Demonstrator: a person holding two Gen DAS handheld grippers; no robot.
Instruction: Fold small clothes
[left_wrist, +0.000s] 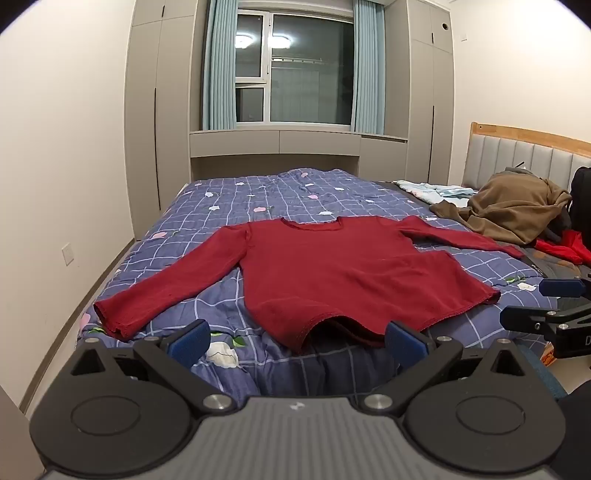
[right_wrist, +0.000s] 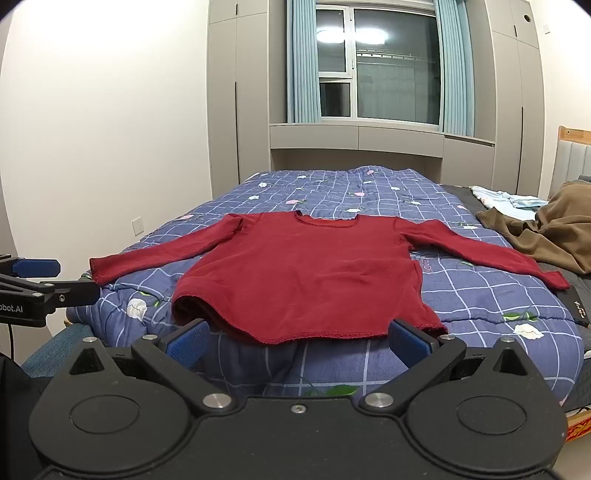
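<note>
The sweater (left_wrist: 332, 273) lies flat, face up, at frame centre on the quilt (left_wrist: 280, 199), sleeves spread to lower left and right, unfolded. Its near hem is lifted at centre, showing a dark opening.

Left gripper (left_wrist: 297, 341): jaws wide, holding nothing, at the lower frame edge just short of the hem. One pad overlaps the hem in the picture; contact cannot be told.

Right gripper (right_wrist: 297, 341): jaws wide, holding nothing, likewise just short of the hem. In the left wrist view it is cut off at the right frame edge.

A brown garment (left_wrist: 517, 210) is heaped at right, cut off in the right wrist view. A light blue cloth (left_wrist: 439, 192) lies behind it, partly hidden. A red item (left_wrist: 565, 249) at the right edge cannot be identified. A dark flat object (right_wrist: 576, 304) at right carries illegible markings.
</note>
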